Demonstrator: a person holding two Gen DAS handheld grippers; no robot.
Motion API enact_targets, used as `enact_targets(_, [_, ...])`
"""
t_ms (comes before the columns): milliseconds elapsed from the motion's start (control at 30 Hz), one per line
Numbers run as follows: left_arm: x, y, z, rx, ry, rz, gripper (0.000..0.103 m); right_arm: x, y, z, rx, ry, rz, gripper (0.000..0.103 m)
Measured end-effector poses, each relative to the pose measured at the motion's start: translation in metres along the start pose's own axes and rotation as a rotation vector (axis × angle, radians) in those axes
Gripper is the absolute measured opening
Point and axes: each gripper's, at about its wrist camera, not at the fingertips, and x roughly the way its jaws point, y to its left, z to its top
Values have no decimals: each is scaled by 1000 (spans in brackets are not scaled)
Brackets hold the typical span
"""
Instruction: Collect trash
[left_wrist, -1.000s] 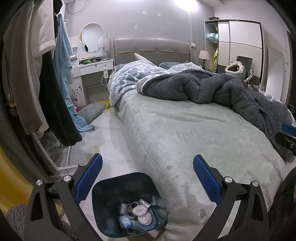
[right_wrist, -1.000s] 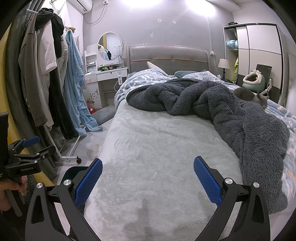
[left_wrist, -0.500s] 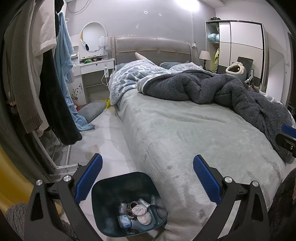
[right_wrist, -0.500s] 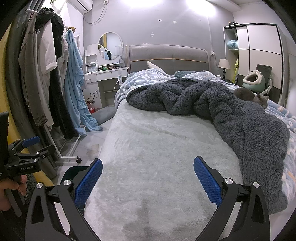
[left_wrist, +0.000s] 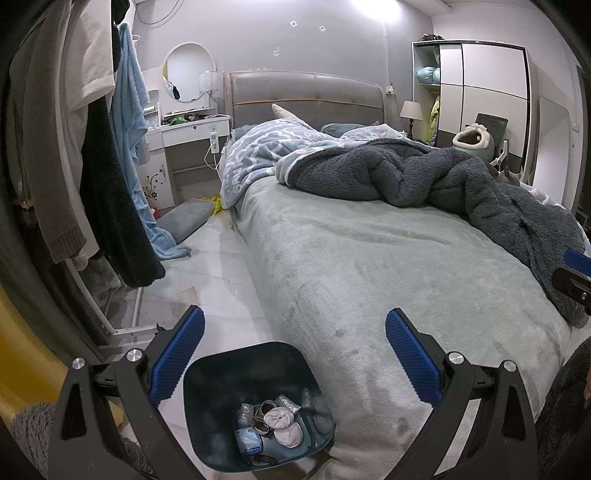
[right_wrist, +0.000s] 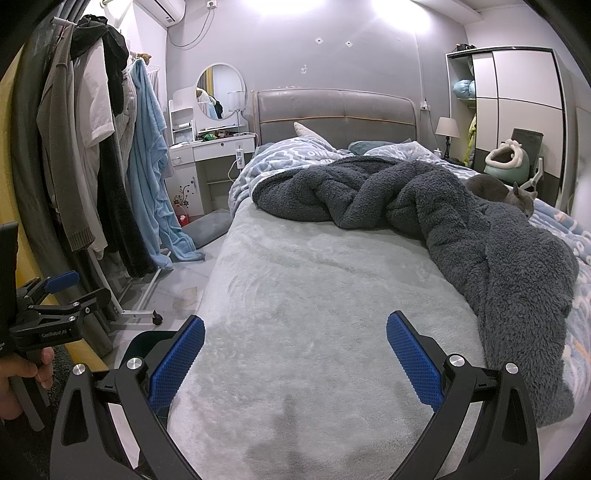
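Observation:
A dark teal trash bin (left_wrist: 207, 402) stands on the floor against the bed's near corner, directly under my left gripper (left_wrist: 294, 352). Inside lies trash (left_wrist: 271, 426): crumpled wrappers, a pale wad and a small blue pack. The left gripper hangs open and empty above the bin. My right gripper (right_wrist: 294, 354) is open and empty over the grey-green bed cover (right_wrist: 332, 295). The bin's rim (right_wrist: 147, 338) peeks out behind its left finger. A hand holds the left gripper's handle (right_wrist: 48, 321) at the left edge of the right wrist view.
A dark fleece blanket (right_wrist: 443, 221) and patterned duvet (left_wrist: 273, 147) lie bunched on the bed, with a grey cat (right_wrist: 498, 190) beside them. A clothes rack (right_wrist: 92, 166) stands left of the tiled floor (left_wrist: 207, 273). A white vanity (left_wrist: 188, 147) and wardrobe (right_wrist: 517, 110) line the far wall.
Both views have shifted only slightly; the left gripper drifted a little, the bin sliding slightly right in view. Both grippers stay open and empty.

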Motion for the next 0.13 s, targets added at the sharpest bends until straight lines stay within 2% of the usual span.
enact_targets(133, [-2,-2,-2,-3,2,9,100,0,0,0,-1,-1,0,100])
